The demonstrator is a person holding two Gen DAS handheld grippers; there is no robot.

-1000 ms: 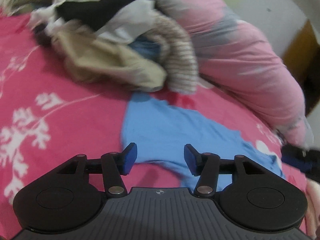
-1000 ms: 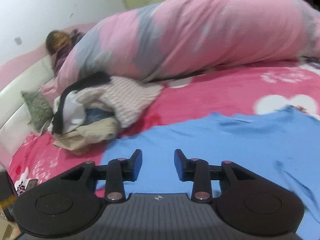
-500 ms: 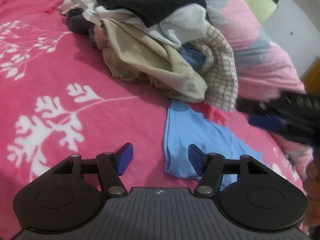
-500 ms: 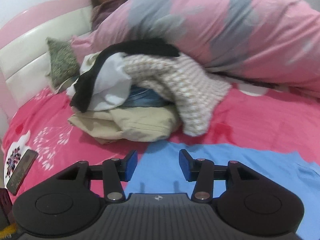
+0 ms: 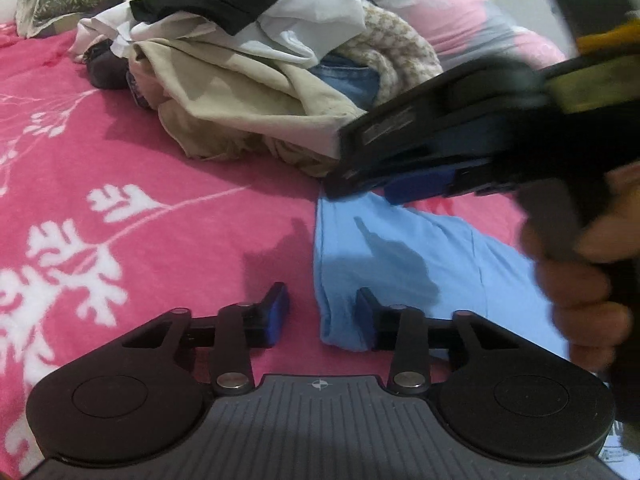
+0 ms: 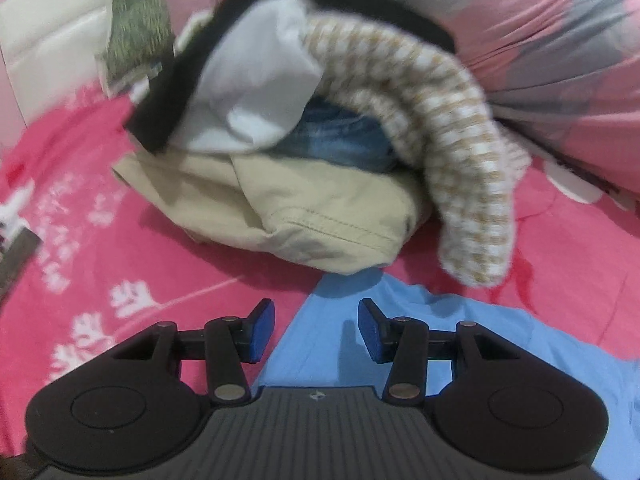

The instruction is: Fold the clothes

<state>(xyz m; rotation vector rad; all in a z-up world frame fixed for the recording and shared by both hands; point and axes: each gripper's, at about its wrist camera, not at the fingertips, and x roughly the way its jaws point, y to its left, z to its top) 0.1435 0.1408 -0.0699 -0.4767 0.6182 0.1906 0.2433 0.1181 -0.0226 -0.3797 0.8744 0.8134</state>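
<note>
A light blue garment (image 5: pixel 404 256) lies spread on the pink floral bedspread (image 5: pixel 120 168). My left gripper (image 5: pixel 322 312) is open at the garment's left edge, its right finger over the folded hem. The right gripper (image 5: pixel 360 190) shows in the left wrist view as a blurred black tool held by a hand (image 5: pixel 580 280), hovering over the garment's far corner. In the right wrist view the right gripper (image 6: pixel 316 328) is open just above the blue garment (image 6: pixel 400 344), near its far corner. A heap of clothes (image 6: pixel 320 148) lies right behind that corner.
The heap (image 5: pixel 256 68) holds beige, white, black, denim and checked knit pieces. A pink and grey duvet (image 6: pixel 520 28) is bunched behind it. A patterned cushion (image 6: pixel 136 36) leans on the white headboard (image 6: pixel 48 52). A phone (image 6: pixel 16 260) lies at left.
Both grippers have moved forward and down toward the blue garment's left edge and the heap. The right gripper has entered the left wrist view, much closer. Both stay open.
</note>
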